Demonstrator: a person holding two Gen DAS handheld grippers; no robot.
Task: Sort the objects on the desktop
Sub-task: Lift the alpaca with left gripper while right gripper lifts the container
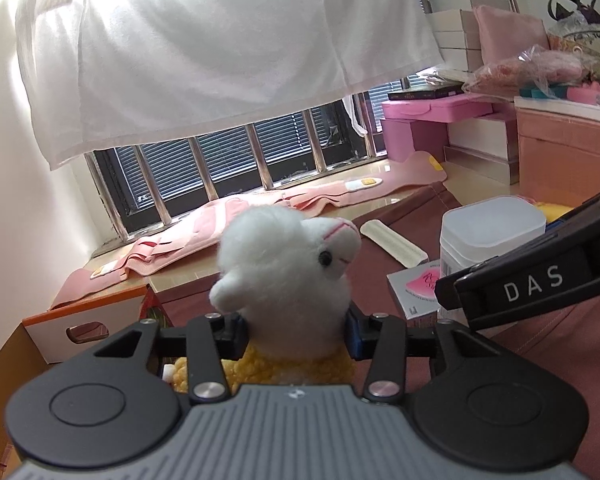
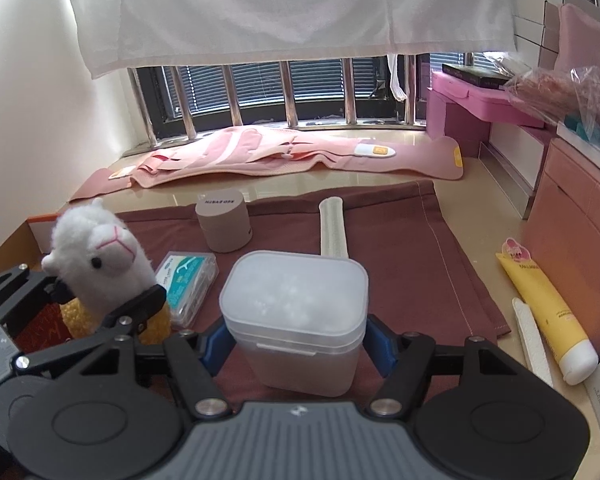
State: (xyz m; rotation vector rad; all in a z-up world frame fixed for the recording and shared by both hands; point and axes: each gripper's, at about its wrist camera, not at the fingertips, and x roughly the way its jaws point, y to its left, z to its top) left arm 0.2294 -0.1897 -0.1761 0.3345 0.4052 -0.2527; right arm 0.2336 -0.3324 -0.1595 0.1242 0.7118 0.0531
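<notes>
A plush alpaca with a white head and a yellow body stands upright between the fingers of my left gripper, which is shut on its neck. The right wrist view shows the alpaca and the left gripper at the left edge. My right gripper is shut on a translucent lidded plastic box, with its blue pads against the box's sides. The box rests over the maroon cloth. The left wrist view has that box at the right, behind the right gripper's black body.
On the cloth lie a brown cylinder jar, a floss pick box and a long white pad. A yellow tube and a white file lie at the right. An orange and white box stands at the left, and pink boxes at the back right.
</notes>
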